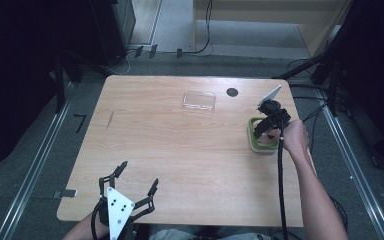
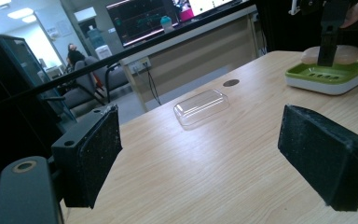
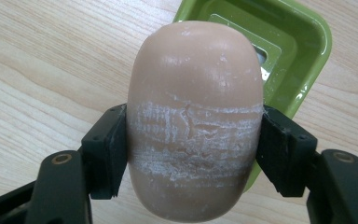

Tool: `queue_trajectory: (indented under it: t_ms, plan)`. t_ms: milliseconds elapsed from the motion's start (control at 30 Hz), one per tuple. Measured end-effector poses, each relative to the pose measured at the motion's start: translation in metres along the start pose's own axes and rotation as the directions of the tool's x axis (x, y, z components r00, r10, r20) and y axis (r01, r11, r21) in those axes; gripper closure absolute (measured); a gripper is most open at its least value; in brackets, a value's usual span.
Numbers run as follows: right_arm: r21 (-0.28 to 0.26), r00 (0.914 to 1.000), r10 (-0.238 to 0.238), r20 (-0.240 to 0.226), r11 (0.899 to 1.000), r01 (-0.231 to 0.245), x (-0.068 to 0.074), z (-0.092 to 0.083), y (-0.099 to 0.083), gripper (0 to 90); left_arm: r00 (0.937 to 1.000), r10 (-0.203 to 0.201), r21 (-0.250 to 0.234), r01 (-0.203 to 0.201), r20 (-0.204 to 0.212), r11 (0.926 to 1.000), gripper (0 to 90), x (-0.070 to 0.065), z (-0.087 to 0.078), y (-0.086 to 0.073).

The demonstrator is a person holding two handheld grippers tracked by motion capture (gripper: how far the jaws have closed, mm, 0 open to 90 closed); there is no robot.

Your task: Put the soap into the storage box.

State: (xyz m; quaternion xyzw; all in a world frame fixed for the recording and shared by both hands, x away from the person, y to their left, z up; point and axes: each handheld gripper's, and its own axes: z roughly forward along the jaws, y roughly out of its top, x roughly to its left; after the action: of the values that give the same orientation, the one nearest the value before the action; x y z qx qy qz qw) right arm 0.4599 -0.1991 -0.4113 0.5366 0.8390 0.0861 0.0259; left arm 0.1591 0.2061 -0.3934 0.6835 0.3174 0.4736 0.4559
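Right gripper (image 3: pixel 193 140): my jaws pinch the soap bar (image 3: pixel 193 116) across its middle, pads pressed on both sides.
Soap bar: above the green dish (image 1: pixel 262 145), table's 3 o'clock edge.
Left gripper (image 1: pixel 137 187): my jaws spread wide, holding nothing, at 7 o'clock.

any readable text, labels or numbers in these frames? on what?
None legible.
Screens behind the table, left gripper view: coloured content, too small and blurred to read.
Soap, held in the right gripper: no stamp or brand, only white scuffing.
Green soap dish: no label.
Clear lid: no marking.
Grey plate on the left gripper: black dots, no characters.
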Motion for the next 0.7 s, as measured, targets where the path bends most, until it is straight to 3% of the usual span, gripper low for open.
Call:
queue_trajectory:
  t_ms: [400,700]
  plan:
    - [-0.017,0.9988,0.043,-0.022,0.999,-0.044,-0.004,0.005,0.005,33.1,1.0000,-0.003,-0.001,0.003,-0.001,1.0000,13.8,0.000,0.000,0.000]
    - [-0.024,0.9932,0.113,-0.030,0.993,-0.113,-0.010,0.012,0.006,33.1,1.0000,-0.003,-0.001,0.003,0.000,1.0000,13.8,0.000,0.000,0.000]
